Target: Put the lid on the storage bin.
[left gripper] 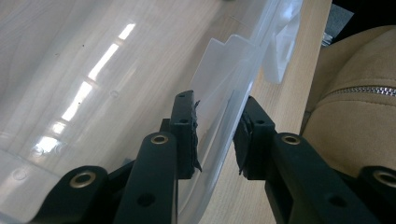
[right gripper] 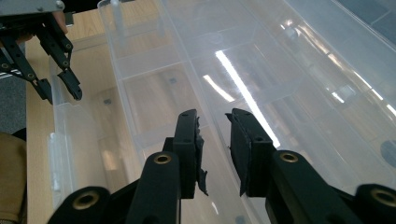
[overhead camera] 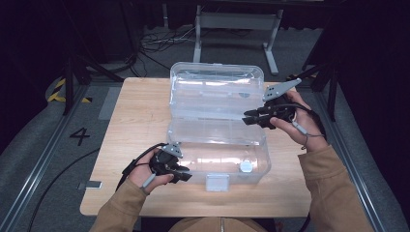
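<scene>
Box of clear plastic [overhead camera: 217, 130], hinged lid raised, sits mid-way on the pale wooden surface [overhead camera: 130, 121]. We see the left gripper [left gripper: 215, 135] at its near-left corner, fingers straddling the front wall [left gripper: 219, 140]; whether they pinch it we cannot tell. Right gripper [right gripper: 214, 140] hovers over the box's right side, fingers parted, grasping nothing. White round piece [overhead camera: 246, 166] lies inside the tub.

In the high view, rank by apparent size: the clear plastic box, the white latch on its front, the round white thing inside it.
1. clear plastic box, by far the largest.
2. white latch.
3. round white thing, somewhat smaller than the latch; what it is cannot be told.
</scene>
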`<state>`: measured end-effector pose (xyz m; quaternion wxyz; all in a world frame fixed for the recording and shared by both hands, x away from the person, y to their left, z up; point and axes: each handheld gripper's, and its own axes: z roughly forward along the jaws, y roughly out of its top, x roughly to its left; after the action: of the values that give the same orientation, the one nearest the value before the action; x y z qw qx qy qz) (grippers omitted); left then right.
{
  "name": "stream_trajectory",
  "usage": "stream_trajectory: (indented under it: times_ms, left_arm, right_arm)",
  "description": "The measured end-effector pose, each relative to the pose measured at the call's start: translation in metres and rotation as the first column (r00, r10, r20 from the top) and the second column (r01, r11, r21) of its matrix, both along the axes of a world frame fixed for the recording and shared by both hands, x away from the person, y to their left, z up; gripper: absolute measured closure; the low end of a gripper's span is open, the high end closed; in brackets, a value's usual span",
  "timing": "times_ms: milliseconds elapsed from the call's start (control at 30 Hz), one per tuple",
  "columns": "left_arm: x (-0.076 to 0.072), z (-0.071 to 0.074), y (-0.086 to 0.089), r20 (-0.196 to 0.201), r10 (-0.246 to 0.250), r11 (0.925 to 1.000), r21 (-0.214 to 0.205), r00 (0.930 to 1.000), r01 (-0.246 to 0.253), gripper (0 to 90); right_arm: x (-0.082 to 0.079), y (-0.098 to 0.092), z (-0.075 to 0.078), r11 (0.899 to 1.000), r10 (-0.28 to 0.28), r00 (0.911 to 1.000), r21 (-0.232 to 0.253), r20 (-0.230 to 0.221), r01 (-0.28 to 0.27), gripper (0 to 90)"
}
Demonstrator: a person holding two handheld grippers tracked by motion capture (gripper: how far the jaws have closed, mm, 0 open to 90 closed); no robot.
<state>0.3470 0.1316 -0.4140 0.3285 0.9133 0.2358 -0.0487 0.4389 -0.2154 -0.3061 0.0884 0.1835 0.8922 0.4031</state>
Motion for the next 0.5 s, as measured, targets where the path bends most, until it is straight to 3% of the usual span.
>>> stream_trajectory:
  times_ms: [500]
  left_arm:
    - [0.0,0.0,0.0,0.0,0.0,1.0,0.001,1.0,0.0,71.9]
  right_arm:
    - [-0.012,-0.001,-0.001,1.0,0.01,0.9997,0.001,0.023,-0.01,73.0]
